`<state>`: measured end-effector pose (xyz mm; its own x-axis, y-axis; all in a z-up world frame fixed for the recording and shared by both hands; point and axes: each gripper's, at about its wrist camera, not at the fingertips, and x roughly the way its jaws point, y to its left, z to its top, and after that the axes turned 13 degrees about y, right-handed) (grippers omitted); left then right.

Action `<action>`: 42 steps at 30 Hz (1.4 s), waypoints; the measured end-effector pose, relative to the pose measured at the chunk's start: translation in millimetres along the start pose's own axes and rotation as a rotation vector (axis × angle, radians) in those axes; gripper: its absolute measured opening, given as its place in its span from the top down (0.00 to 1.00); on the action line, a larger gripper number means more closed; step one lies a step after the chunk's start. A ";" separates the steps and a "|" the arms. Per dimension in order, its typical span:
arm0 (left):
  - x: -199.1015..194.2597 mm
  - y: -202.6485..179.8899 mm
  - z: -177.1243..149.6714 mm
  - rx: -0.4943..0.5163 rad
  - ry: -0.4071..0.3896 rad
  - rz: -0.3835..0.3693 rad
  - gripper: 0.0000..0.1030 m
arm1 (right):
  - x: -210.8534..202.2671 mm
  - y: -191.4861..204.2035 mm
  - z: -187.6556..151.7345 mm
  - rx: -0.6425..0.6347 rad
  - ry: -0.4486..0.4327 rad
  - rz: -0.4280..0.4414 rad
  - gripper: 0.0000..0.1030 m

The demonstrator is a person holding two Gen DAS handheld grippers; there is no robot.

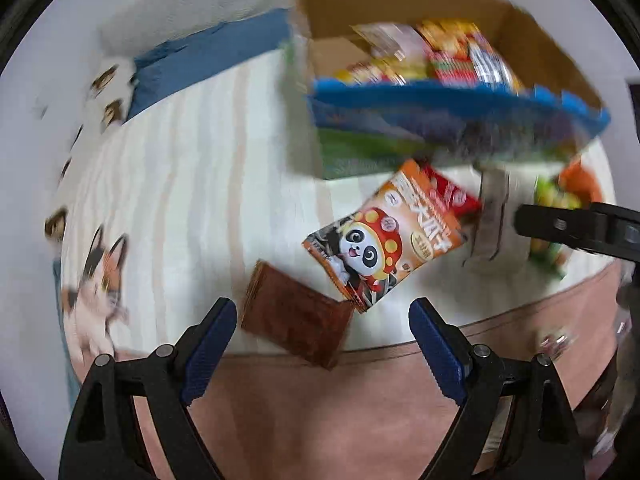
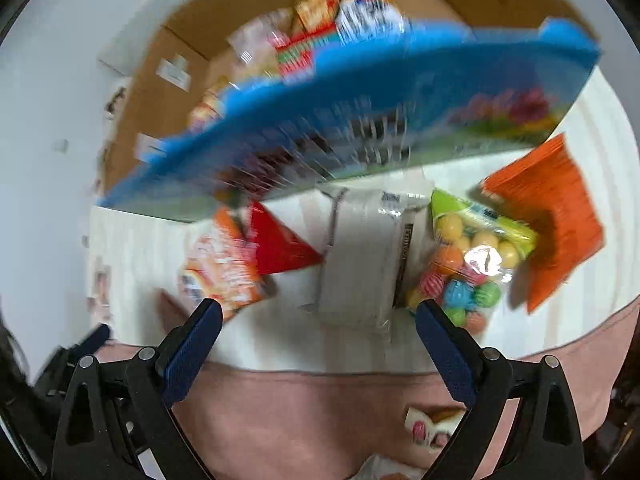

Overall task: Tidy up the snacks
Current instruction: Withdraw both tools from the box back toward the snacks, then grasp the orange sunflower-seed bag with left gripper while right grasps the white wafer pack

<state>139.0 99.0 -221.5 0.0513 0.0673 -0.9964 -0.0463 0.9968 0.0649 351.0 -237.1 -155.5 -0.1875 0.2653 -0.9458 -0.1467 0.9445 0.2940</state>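
A large blue snack bag (image 1: 452,120) hangs blurred in mid-air in front of the cardboard box (image 1: 400,0), free of both grippers; it also shows in the right wrist view (image 2: 360,120). The box (image 2: 168,88) holds several colourful packets (image 1: 448,56). My left gripper (image 1: 322,316) is open above a brown packet (image 1: 296,316), beside an orange panda packet (image 1: 384,240). My right gripper (image 2: 318,320) is open over a white packet (image 2: 360,256), with a bag of coloured balls (image 2: 464,264), a red packet (image 2: 280,244) and orange packets (image 2: 556,216) around it.
The snacks lie on a pale striped cloth (image 1: 192,184) over a pink surface (image 1: 320,412). A cat-print pattern (image 1: 96,276) runs along the cloth's left edge. A blue item (image 1: 208,56) lies at the back left. The right gripper's finger (image 1: 576,228) shows at the right of the left wrist view.
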 end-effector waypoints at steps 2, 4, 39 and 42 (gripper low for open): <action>12.9 -12.5 10.7 0.080 0.014 0.061 0.14 | 14.1 -1.8 6.5 0.012 0.014 -0.016 0.22; 29.0 -31.4 25.7 0.201 0.034 0.125 0.14 | 31.0 -5.3 13.0 0.029 0.038 -0.016 0.26; 102.8 -25.9 -5.4 0.002 0.341 -0.178 0.38 | 68.9 -45.8 -77.0 -0.080 0.211 -0.081 0.38; 98.1 -43.9 -3.5 0.010 0.303 -0.113 0.38 | 69.8 -45.4 -82.4 -0.086 0.200 -0.102 0.43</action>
<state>142.5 61.6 -322.2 -0.2443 -0.0582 -0.9680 -0.0476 0.9977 -0.0480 264.5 -277.4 -223.5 -0.3547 0.1181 -0.9275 -0.2548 0.9422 0.2175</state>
